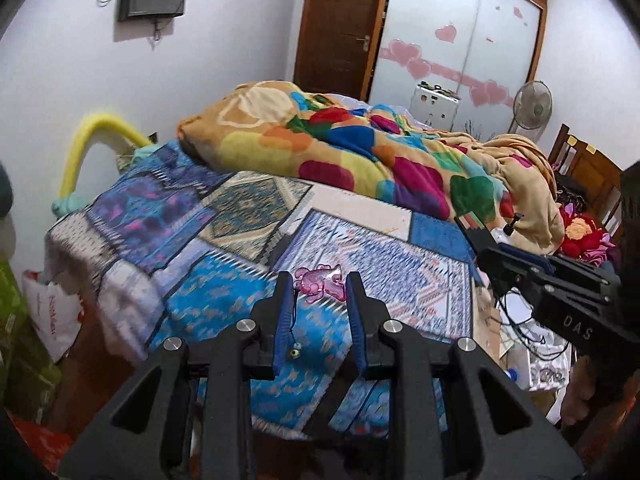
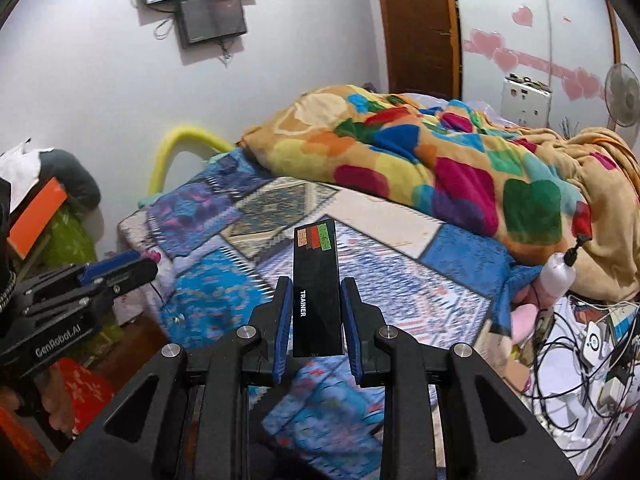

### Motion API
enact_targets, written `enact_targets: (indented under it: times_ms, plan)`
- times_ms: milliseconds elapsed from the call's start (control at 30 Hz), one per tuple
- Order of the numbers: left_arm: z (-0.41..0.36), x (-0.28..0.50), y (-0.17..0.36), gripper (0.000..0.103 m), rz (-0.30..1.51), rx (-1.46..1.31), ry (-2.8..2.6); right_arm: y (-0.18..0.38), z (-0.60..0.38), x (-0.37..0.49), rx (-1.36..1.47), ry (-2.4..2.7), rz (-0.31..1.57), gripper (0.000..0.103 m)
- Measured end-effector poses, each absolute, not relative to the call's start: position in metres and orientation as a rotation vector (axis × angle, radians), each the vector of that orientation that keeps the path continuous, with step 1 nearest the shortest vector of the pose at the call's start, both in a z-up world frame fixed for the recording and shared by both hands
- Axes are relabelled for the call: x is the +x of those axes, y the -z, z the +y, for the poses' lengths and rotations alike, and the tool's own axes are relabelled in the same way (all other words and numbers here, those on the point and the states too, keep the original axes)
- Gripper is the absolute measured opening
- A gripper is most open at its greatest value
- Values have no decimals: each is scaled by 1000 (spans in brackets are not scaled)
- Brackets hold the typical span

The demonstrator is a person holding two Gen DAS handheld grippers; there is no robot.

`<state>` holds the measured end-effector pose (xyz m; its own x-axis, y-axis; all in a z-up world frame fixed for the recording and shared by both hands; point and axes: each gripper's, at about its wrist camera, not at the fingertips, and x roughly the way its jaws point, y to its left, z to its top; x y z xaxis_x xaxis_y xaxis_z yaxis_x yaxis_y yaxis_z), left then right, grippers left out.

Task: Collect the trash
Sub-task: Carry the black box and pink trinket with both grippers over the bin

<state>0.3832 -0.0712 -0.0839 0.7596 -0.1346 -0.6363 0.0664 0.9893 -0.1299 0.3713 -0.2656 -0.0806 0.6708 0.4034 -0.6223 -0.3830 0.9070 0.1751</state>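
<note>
Both items are held clear above the patchwork bedspread (image 1: 224, 216), apparently for carrying to disposal. Left gripper (image 1: 319, 286): jaws narrow, clamped on a pink bear charm (image 1: 320, 282) lying crosswise at the tips. Right gripper (image 2: 316, 300): jaws narrow on a black box (image 2: 317, 292), long axis pointing forward along the fingers, coloured end outermost

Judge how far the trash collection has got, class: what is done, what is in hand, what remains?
Done: no bin shows, so nothing looks binned yet. In hand: the left claw grips a pink translucent bear-shaped charm with a dangling cord; the right claw grips a flat black box printed TRAINER. Left: dropping both somewhere; the white squeeze bottle lies by the blanket.
</note>
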Motion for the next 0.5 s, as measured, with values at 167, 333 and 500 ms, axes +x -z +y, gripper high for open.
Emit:
enact_targets:
  times_ms: [167, 333, 500]
  plan:
    - [-34, 349, 90, 26, 717, -116, 64, 80, -235, 353, 24, -494, 712, 22]
    - [7, 321, 104, 26, 742, -136, -2, 87, -198, 338, 17, -558, 743, 22]
    - [50, 297, 120, 26, 763, -176, -60, 105, -161, 328, -5, -602, 792, 22]
